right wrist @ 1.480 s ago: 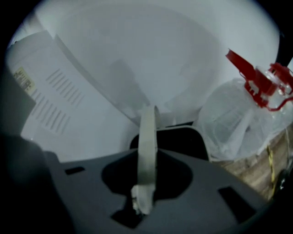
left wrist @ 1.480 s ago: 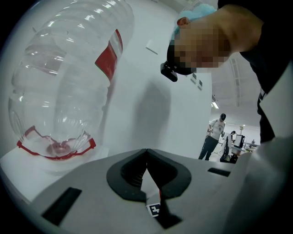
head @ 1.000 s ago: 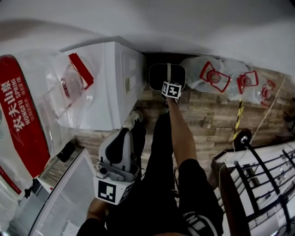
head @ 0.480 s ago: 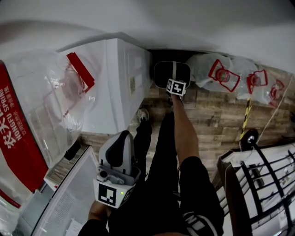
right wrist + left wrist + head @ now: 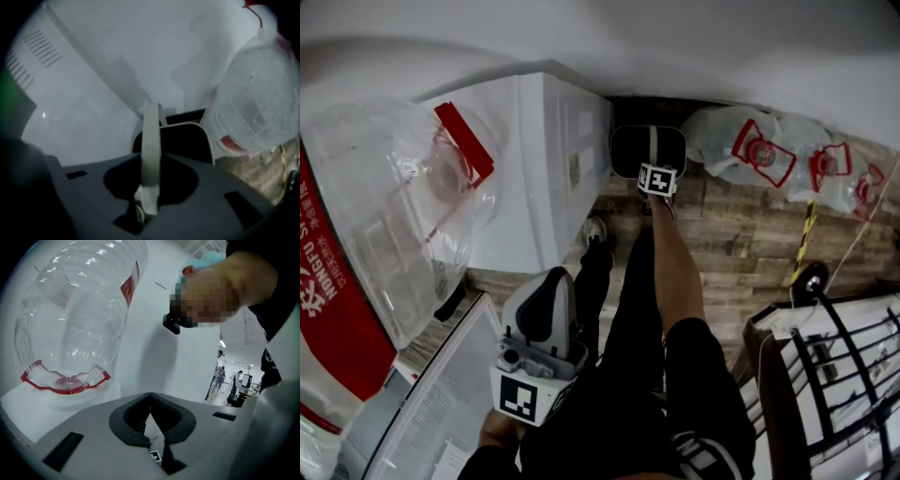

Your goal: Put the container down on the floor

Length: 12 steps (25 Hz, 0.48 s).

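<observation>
A black container (image 5: 648,150) with a pale rim hangs at arm's length below me, over the wooden floor (image 5: 741,244) beside a white cabinet. My right gripper (image 5: 650,161) is shut on its pale strap handle (image 5: 151,140), which runs up between the jaws of the right gripper (image 5: 149,187) to the black container (image 5: 183,143) beyond. Whether its base touches the floor I cannot tell. My left gripper (image 5: 551,279) stays close to my body, pointing up. In its own view the left gripper (image 5: 151,414) has its jaws together with nothing in them.
The white cabinet (image 5: 534,169) stands left of the container, and a big clear water bottle (image 5: 403,216) with a red label is nearer. Several empty bottles (image 5: 769,155) lie on the floor at right. A black wire rack (image 5: 825,375) is at lower right.
The container and right gripper sit slightly further right in the head view. The big bottle at left has slid leftward in frame. The left gripper has hardly moved.
</observation>
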### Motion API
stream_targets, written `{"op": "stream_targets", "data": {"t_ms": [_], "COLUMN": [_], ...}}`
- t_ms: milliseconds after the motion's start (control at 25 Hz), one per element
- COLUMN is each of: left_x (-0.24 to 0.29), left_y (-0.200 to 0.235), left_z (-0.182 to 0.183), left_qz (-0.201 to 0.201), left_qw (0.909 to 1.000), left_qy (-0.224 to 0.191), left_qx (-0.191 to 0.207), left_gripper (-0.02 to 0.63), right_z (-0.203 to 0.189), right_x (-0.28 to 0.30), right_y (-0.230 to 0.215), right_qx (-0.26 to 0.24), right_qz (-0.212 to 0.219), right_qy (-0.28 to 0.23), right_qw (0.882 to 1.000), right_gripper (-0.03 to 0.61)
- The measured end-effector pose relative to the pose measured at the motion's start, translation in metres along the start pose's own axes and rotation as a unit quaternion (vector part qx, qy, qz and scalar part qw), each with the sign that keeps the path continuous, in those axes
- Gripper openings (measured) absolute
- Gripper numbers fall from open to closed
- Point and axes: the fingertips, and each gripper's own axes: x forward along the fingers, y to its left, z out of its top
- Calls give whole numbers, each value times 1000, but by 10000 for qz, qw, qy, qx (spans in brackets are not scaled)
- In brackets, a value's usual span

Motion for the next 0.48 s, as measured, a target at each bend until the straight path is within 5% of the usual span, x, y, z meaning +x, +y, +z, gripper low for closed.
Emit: {"op": "stream_targets", "data": {"t_ms": [120,240,480], "left_x": [-1,-2,-6], "left_y": [0,-1,-3], "left_z": [-2,-5,-5], "left_qz": [22,24,7], "left_qw": [10000,10000,9999], "left_qy": [5,18,4], "left_qx": [-33,-73,-140], "left_gripper": [29,29,29], "right_z": [-1,-2,1], "right_x": [1,3,-5], "right_y": [0,5,7], "right_qx": [28,51,12], "right_qz": [30,184,103], "right_qy": [71,230,218], "right_qw": [10000,9996,9997], "right_gripper": [93,194,228]}}
